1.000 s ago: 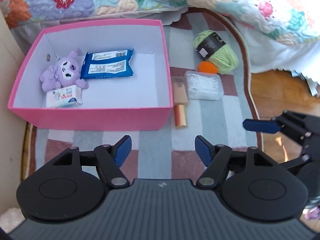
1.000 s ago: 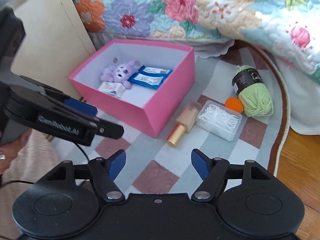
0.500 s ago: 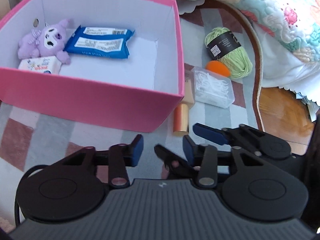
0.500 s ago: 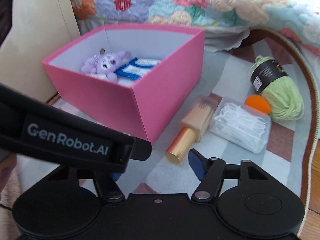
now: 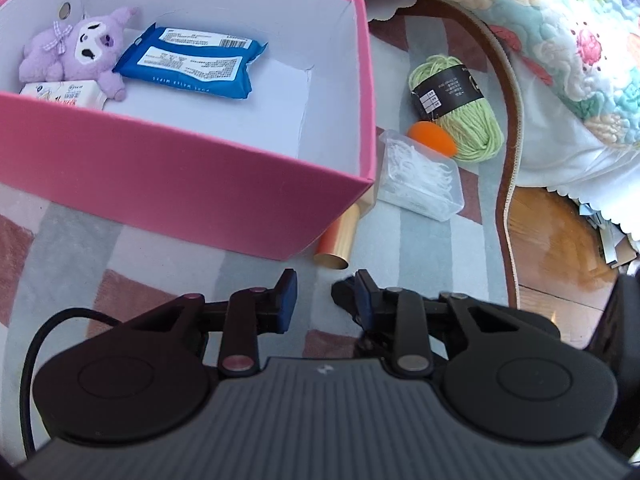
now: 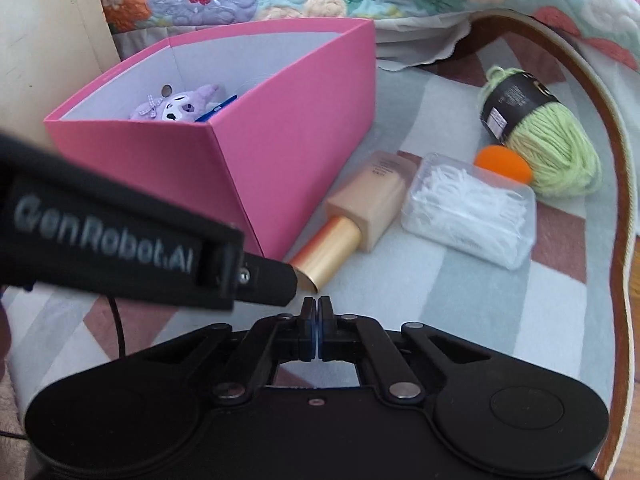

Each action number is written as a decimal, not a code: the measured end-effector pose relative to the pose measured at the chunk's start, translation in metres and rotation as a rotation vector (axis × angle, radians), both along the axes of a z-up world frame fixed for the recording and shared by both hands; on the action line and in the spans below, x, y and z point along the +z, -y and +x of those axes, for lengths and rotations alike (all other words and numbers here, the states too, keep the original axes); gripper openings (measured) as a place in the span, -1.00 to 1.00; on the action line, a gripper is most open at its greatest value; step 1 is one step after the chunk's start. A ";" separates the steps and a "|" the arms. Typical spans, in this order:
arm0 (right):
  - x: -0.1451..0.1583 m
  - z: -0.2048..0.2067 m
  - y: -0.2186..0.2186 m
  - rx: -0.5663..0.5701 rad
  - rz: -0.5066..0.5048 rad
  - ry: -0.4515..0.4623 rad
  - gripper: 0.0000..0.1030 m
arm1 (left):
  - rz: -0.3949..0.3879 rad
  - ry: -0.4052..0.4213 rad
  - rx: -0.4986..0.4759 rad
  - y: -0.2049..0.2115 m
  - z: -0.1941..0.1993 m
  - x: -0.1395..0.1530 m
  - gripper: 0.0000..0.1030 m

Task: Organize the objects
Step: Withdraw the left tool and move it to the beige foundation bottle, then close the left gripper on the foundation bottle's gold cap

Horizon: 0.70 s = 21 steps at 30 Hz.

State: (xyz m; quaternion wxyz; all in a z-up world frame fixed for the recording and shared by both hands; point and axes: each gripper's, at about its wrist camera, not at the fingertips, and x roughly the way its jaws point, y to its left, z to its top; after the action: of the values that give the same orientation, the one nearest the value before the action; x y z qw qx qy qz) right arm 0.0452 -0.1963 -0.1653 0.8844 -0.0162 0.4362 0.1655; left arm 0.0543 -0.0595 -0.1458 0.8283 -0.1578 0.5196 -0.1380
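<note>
Both claws hover over the rug (image 5: pixel 248 276): left claw (image 5: pixel 326 300) narrowing, empty; right claw (image 6: pixel 316 312) closed, empty. The foundation bottle (image 6: pixel 360 204), tight against the pink box (image 6: pixel 280 152), could roll away if nudged.

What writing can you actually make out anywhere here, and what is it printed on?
"GenRobot.AI": white letters on the black arm of the left gripper, seen from the right wrist view.
Blue wipes packet in the pink cardboard box: label text and barcode too small.
White tissue pack: print unreadable.
Green yarn ball, black band: labels blurred.
</note>
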 end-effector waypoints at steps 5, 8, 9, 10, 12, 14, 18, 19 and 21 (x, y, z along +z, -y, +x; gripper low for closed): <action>0.004 -0.005 0.008 -0.010 0.068 0.002 -0.77 | -0.012 0.030 0.026 -0.004 -0.001 0.000 -0.41; 0.005 0.000 0.007 0.011 0.078 0.017 -0.45 | -0.010 0.038 0.049 -0.008 -0.001 -0.002 -0.42; 0.005 0.002 0.005 0.026 0.084 0.022 -0.41 | -0.023 0.044 0.057 -0.010 -0.002 -0.003 -0.42; 0.004 0.006 0.002 0.043 0.082 0.019 -0.38 | -0.041 0.047 0.064 -0.013 -0.004 -0.004 -0.42; 0.002 0.009 -0.003 0.057 0.054 0.013 -0.37 | -0.066 0.040 0.090 -0.021 -0.005 -0.007 -0.44; 0.001 0.013 -0.005 0.057 0.023 0.011 -0.37 | -0.067 0.042 0.104 -0.028 -0.005 -0.007 -0.45; 0.006 0.018 0.014 -0.024 0.115 -0.037 -0.33 | -0.094 0.043 0.128 -0.037 -0.005 -0.006 -0.45; 0.007 0.018 0.019 -0.044 0.152 -0.049 -0.32 | -0.104 0.045 0.131 -0.038 -0.005 -0.005 -0.45; 0.010 0.018 0.027 -0.067 0.210 -0.066 -0.31 | -0.095 0.055 0.125 -0.038 -0.004 -0.004 -0.45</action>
State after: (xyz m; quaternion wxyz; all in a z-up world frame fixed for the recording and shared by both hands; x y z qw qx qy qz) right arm 0.0632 -0.2237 -0.1551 0.8714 0.0966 0.4454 0.1814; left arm 0.0498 -0.0219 -0.1497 0.8408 -0.2249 0.4788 -0.1148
